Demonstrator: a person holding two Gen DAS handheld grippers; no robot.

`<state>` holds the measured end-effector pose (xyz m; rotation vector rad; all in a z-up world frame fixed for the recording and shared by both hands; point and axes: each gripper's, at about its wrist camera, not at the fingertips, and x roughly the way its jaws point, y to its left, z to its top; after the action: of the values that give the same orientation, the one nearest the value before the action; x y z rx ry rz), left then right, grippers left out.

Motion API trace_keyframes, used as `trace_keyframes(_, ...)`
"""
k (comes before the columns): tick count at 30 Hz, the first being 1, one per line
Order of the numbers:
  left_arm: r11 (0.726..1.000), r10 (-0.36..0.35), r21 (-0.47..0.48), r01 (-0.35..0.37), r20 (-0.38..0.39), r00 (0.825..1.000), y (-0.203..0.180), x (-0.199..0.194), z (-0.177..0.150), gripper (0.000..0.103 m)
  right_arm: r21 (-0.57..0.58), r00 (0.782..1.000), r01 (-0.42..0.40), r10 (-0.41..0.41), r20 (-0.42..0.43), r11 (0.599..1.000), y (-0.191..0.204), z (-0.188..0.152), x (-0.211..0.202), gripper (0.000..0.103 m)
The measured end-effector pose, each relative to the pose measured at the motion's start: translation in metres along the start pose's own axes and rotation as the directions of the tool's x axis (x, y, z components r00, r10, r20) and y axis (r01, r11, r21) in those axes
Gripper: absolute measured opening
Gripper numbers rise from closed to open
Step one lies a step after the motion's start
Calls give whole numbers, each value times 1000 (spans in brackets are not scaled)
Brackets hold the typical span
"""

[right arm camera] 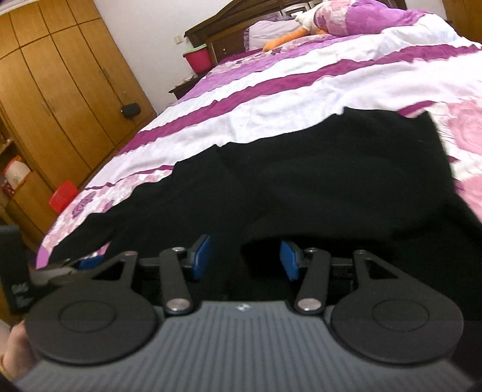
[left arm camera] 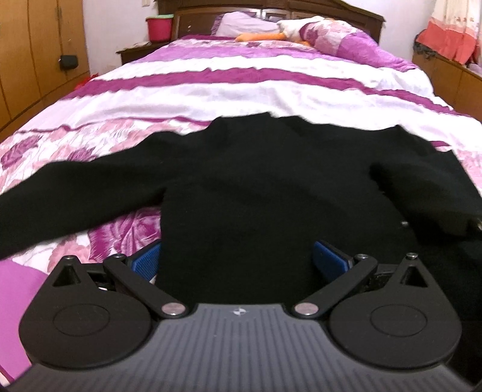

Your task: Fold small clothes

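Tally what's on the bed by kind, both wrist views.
Black garment: 1, the black sweater, spread on the bedspread
Pillows: 2, the lilac pillow and the floral pillow
Plush toy: 1, the orange-and-white plush toy
Total: 4

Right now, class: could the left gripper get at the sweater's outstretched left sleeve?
Probably yes: the left gripper is open at the black sweater hem, and the sleeve lies uncovered on the bedspread.
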<state>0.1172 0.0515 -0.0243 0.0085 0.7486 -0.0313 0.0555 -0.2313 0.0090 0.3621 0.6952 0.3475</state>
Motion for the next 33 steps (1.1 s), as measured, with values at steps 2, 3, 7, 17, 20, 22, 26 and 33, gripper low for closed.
trace_keyframes(2, 1000, -8, 20, 8, 14, 1000, -8, -7, 3, 103, 20, 1000, -7, 7, 3, 1000, -8, -2, -17, 52)
trace_keyframes(3, 1000, -13, 26, 12, 19, 1000, -13, -10, 5, 103, 26, 1000, -7, 6, 12, 1000, -12, -3, -25, 52)
trace_keyframes(7, 997, -75, 38, 73, 34, 997, -34, -21, 13, 103, 8, 994, 87, -88, 58, 996, -32, -8, -55, 52)
trace_keyframes(17, 962, -115, 258, 88, 93, 989, -129, -31, 15, 103, 86, 951, 285, -293, 96, 955, -90, -20, -72, 52)
trace_keyframes(20, 944, -111, 320, 78, 85, 990, -154, -22, 7, 103, 114, 955, 274, -284, 84, 955, -102, -22, -66, 52)
trace_keyframes(22, 930, -115, 360, 81, 75, 991, -170, -14, 1, 103, 123, 959, 261, -271, 77, 957, -108, -26, -61, 51)
trace_keyframes(26, 912, -107, 405, 59, 98, 989, -195, 1, -4, 103, 123, 964, 242, -253, 83, 962, -113, -31, -60, 51)
trace_keyframes(33, 929, -42, 368, -43, 219, 975, -213, 24, 14, 103, 102, 965, 232, -242, 98, 967, -114, -39, -57, 51)
